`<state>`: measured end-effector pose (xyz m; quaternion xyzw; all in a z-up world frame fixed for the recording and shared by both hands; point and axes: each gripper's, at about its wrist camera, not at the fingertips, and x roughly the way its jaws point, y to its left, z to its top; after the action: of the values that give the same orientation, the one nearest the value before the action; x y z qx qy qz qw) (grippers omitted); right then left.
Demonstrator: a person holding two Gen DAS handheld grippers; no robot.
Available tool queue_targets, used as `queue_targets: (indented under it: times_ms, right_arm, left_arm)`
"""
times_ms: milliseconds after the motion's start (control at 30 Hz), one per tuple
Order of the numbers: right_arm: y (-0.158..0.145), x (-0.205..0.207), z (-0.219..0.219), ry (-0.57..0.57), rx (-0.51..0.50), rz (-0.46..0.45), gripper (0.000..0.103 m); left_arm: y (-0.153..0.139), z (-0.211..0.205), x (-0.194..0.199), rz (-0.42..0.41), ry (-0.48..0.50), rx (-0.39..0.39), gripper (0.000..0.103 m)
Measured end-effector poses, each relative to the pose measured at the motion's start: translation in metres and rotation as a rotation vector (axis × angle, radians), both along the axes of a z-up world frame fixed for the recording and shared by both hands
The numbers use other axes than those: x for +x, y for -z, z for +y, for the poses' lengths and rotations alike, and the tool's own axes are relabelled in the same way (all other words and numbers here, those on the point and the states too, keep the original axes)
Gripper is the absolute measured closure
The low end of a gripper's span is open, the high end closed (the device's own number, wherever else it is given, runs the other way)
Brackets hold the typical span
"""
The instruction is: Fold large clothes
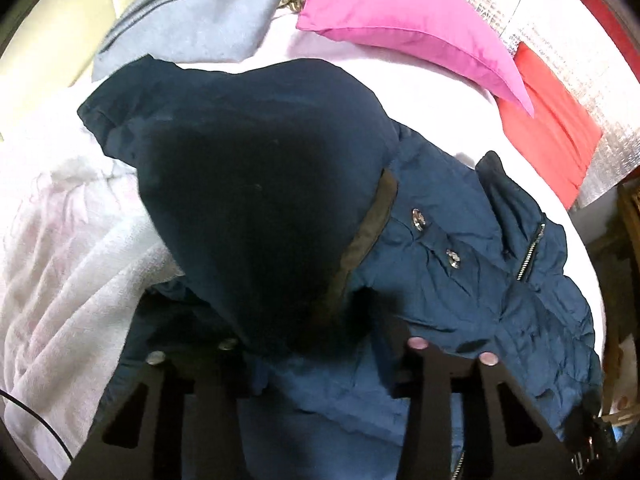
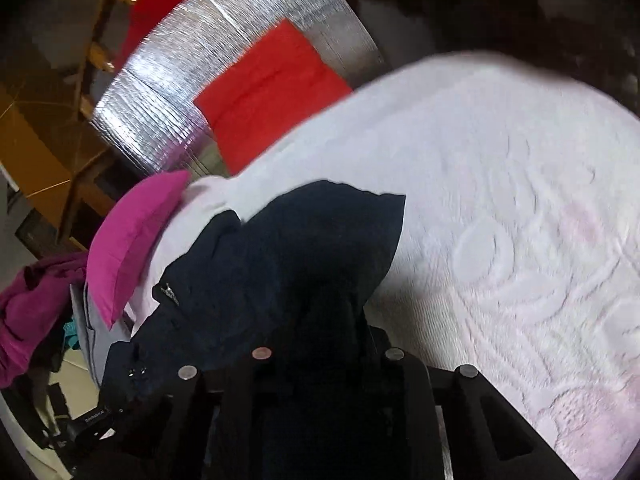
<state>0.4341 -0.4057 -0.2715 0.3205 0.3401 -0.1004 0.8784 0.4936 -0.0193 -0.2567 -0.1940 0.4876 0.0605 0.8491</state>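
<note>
The jacket [image 1: 460, 248], navy and quilted, lies bunched on the bed [image 2: 520, 220], and both grippers have hold of it. The left gripper [image 1: 324, 350] has its fingers [image 1: 424, 364] drawn in on a thick dark fold rising between them, apparently the hood or a sleeve with a brown trim strip [image 1: 372, 224] along its edge. The right gripper [image 2: 328, 360] has its fingers [image 2: 396, 364] nearly together, clamped on a thinner dark layer of the same jacket that stands up between them.

Outward from the grips, the cloth shows puffed quilting, metal snaps [image 1: 418, 214] and a zip [image 1: 532, 252]. By that look it should be soft and limp but bulky, with more weight than a shirt; the shell seems smooth and may slide through a light pinch. Padding will compress, so a grip on a fat fold may loosen as the air squeezes out. Better holds would likely be seams, hems, the trimmed edge or the shoulder line, where layers are stitched and will not creep. The snaps and zip are hard spots to keep off the pads.

Around the jacket the bed is covered in a pale textured spread. A pink pillow [image 1: 400, 24] and a red cloth [image 1: 552, 128] lie near the far edge, and a grey garment [image 1: 192, 20] sits beyond the jacket.
</note>
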Motion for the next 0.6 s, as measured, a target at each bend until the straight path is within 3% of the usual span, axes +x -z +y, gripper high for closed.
queue_targets:
  times_ms: [67, 167, 200, 233, 300, 367, 467, 600]
  right_arm:
    - [0.017, 0.008, -0.006, -0.001, 0.015, 0.075, 0.08]
    - [0.013, -0.001, -0.009, 0.012, 0.053, 0.067, 0.076]
    - [0.01, -0.003, -0.009, 0.019, 0.048, 0.068, 0.067]
    - [0.004, -0.007, -0.007, 0.029, 0.03, 0.062, 0.048]
    - [-0.013, -0.018, 0.0, 0.083, -0.051, 0.038, 0.027]
    - [-0.032, -0.032, 0.01, 0.122, -0.154, -0.001, 0.027]
    - [-0.057, -0.047, 0.026, 0.111, -0.193, -0.081, 0.027]
    - [-0.075, -0.039, 0.069, -0.045, -0.179, -0.126, 0.027]
  left_arm:
    - [-0.001, 0.007, -0.008, -0.008, 0.006, -0.003, 0.069]
    - [-0.004, 0.012, -0.011, 0.001, 0.032, -0.007, 0.07]
    - [-0.006, 0.013, -0.013, 0.008, 0.046, -0.011, 0.07]
    - [-0.006, 0.018, -0.015, 0.017, 0.061, -0.015, 0.07]
    - [-0.006, 0.02, -0.017, 0.046, 0.095, -0.03, 0.069]
    - [-0.008, 0.027, -0.023, 0.068, 0.118, -0.066, 0.063]
    - [-0.014, 0.046, -0.033, 0.075, 0.143, -0.126, 0.057]
    - [-0.031, 0.09, -0.041, 0.014, 0.066, -0.143, 0.043]
